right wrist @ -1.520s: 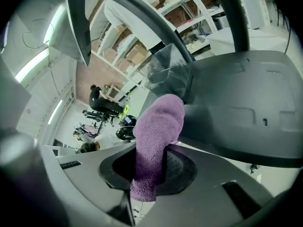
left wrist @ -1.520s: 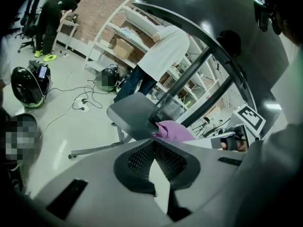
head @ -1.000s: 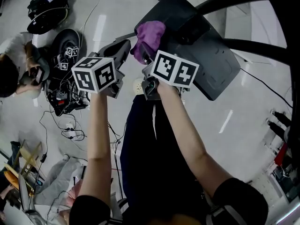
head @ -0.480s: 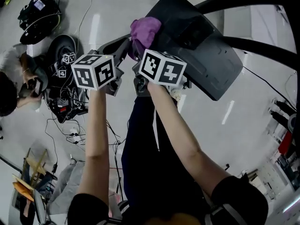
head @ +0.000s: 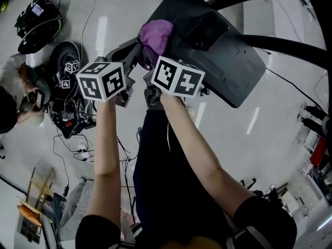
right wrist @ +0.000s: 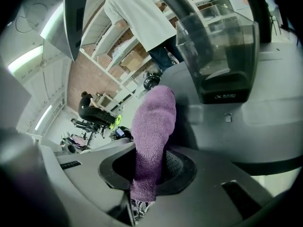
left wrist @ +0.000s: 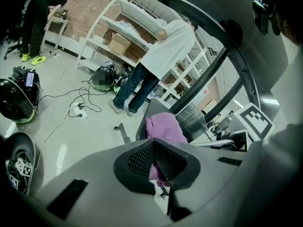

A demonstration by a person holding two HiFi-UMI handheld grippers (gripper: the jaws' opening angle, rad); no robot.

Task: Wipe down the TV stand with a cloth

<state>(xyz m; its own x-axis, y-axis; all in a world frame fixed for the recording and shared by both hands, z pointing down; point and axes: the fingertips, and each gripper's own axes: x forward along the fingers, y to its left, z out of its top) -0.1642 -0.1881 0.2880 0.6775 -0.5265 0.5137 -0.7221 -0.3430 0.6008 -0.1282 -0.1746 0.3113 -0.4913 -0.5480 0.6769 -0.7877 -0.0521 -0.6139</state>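
A purple cloth [head: 155, 35] lies pressed against the near left corner of the dark grey TV stand base [head: 223, 61]. My right gripper [head: 151, 61] is shut on the cloth, which stands up between its pads [right wrist: 177, 167] as a thick fold [right wrist: 154, 119] against the stand's grey surface [right wrist: 265, 103]. My left gripper [head: 132, 53] sits just left of it, jaws together with nothing between them. In the left gripper view the cloth [left wrist: 163, 126] shows beyond the closed jaws [left wrist: 156, 162], with the stand's black poles [left wrist: 208, 74] rising behind.
Tangled cables and black gear [head: 70, 118] cover the floor at left, beside a seated person [head: 15, 97]. A person in a white coat [left wrist: 163, 46] stands at white shelves [left wrist: 118, 18]. A dark box [right wrist: 220, 56] sits on the stand base.
Both grippers and the cloth have drifted slightly up and left in the head view, along the stand's corner. The right gripper keeps its hold on the cloth.
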